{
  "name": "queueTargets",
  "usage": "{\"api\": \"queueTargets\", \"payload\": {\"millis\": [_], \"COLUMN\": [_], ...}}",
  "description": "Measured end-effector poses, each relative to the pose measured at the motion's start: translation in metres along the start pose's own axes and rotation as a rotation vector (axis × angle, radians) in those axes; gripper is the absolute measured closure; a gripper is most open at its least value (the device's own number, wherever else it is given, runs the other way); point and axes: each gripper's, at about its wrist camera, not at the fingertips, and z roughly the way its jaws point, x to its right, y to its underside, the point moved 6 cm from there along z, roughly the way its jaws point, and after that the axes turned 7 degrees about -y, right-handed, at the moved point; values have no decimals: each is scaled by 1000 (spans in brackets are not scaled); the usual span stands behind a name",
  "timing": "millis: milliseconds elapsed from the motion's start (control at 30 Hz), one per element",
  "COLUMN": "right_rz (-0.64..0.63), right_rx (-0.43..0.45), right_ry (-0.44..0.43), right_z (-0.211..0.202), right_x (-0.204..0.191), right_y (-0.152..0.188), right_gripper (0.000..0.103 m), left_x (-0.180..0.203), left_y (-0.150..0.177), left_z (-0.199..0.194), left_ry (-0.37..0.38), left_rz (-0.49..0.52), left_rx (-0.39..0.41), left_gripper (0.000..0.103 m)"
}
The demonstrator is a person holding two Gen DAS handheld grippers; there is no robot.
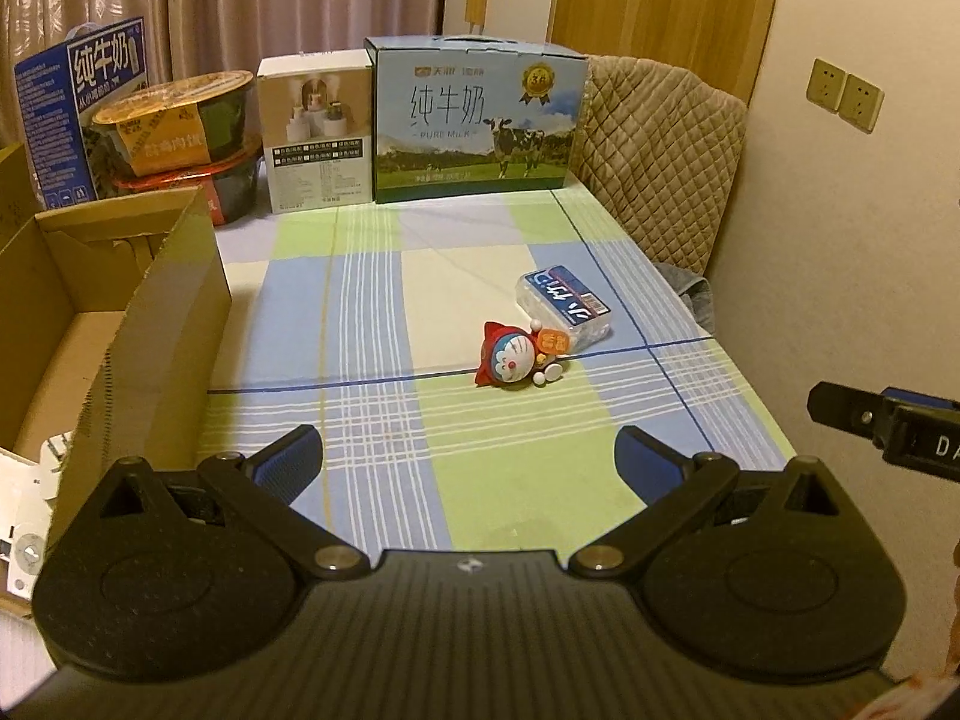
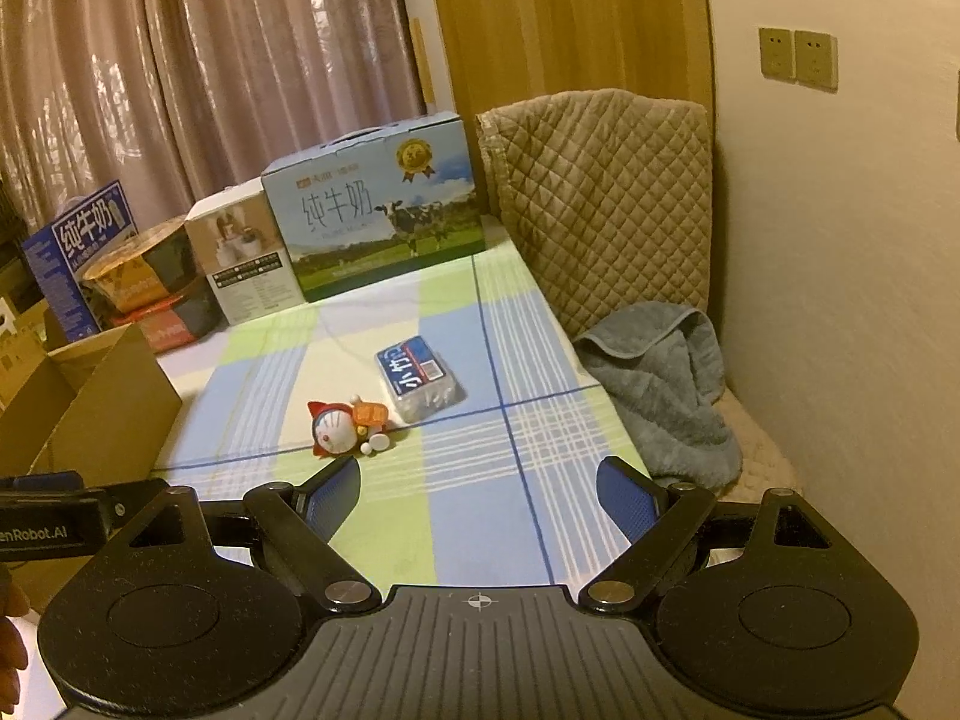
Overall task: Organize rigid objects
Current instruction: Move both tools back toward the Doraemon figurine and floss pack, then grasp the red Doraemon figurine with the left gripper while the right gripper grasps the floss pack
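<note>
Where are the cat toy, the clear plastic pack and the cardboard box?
cat toy (image 1: 510,361): left wrist view, its face.
clear plastic pack (image 2: 420,375): right wrist view, its blue label.
cardboard box (image 1: 174,300): left wrist view, its right wall.

Both mounted just behind own tongs, angled down over the bench (image 1: 480,276), near. Shared ahead of both tongs: toy figure (image 1: 516,357), clear packet (image 2: 420,381), milk carton (image 2: 378,222).

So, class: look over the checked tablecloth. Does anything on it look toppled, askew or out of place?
Yes. The small red-hooded blue cat figurine lies tipped on its side mid-table instead of standing, touching the clear plastic blue-labelled pack, which sits askew to the checked tablecloth's lines.
</note>
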Motion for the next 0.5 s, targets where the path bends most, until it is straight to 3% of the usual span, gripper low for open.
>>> {"api": "queueTargets", "payload": {"millis": [500], "right_rz": [-53], "right_rx": [8], "right_ry": [11], "right_z": [87], "right_x": [14], "right_y": [-9], "right_gripper": [20], "left_x": [17], "left_y": [-3], "left_z": [78], "left_ry": [-18], "left_rz": [0], "left_rx": [41], "left_gripper": [1]}}
